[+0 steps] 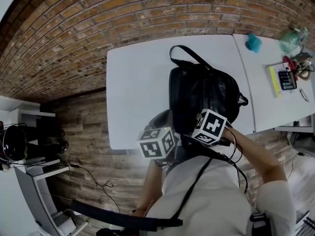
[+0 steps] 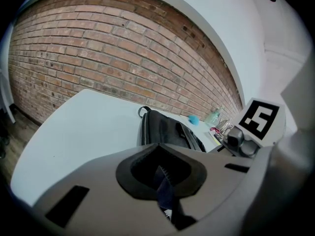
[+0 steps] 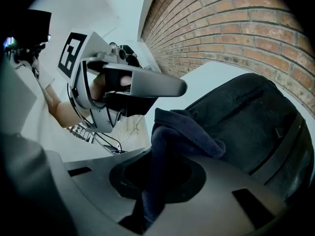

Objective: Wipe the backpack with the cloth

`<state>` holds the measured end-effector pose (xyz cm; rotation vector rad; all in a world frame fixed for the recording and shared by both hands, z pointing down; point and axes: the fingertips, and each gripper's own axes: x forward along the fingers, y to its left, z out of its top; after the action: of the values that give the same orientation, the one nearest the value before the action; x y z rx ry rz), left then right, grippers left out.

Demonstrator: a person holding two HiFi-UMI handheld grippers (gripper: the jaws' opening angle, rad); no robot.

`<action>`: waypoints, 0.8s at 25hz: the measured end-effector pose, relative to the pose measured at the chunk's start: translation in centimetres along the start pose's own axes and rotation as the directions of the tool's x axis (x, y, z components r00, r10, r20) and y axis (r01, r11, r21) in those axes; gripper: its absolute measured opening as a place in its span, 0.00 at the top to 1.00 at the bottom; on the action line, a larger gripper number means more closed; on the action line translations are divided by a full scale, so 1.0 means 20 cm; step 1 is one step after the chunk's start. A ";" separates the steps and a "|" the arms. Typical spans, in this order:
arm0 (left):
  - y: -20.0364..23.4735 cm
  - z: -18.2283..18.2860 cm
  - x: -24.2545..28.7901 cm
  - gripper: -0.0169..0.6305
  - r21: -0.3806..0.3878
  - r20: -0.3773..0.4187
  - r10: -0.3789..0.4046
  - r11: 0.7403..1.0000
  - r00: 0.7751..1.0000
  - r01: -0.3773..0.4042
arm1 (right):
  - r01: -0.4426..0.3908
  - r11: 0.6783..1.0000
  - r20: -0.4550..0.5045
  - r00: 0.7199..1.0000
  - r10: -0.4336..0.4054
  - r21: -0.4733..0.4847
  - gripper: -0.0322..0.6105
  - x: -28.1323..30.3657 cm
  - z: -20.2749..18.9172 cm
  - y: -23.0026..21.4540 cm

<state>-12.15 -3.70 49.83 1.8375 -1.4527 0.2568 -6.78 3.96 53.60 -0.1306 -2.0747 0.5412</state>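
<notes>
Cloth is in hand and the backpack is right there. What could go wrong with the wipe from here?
1. The left gripper and right gripper both seem shut on the cloth, so nothing steadies the backpack. A wipe may slide it on the table.
2. The cloth is bunched at the right jaws, so their hard tips might rub the backpack.

Even, soft indoor light, faint shadows, strong fisheye bending and dark vignetted corners throughout.

Black backpack (image 1: 202,90) on a white table (image 1: 138,82), teal object (image 1: 253,43) on the adjoining table (image 1: 263,77).
</notes>
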 end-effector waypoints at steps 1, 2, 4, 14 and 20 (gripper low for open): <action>0.01 0.00 0.00 0.97 0.001 -0.001 0.000 1.000 1.000 0.000 | -0.010 1.000 -0.003 1.000 0.010 0.006 0.89 0.01 -0.01 0.02; 0.01 0.00 0.00 0.97 0.002 -0.002 0.000 1.000 1.000 0.000 | -0.021 1.000 0.002 1.000 0.021 0.018 0.89 0.01 -0.02 0.03; 0.03 0.01 -0.01 0.97 0.007 0.000 -0.002 1.000 1.000 0.002 | -0.049 0.997 0.042 0.998 0.046 0.066 0.89 -0.01 -0.02 0.05; 0.04 0.04 -0.01 0.97 0.053 0.023 -0.023 0.998 0.999 0.022 | -0.025 0.907 0.424 0.889 -0.172 0.420 0.89 -0.34 0.04 -0.11; -0.06 -0.07 -0.09 0.97 0.072 0.026 -0.012 0.997 1.000 0.010 | -0.044 0.838 0.573 0.748 -0.333 0.544 0.89 -0.63 -0.04 -0.24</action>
<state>-11.21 -1.40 49.27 1.9129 -1.4676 0.2841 1.30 -3.85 46.21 0.6481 -2.4714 1.1671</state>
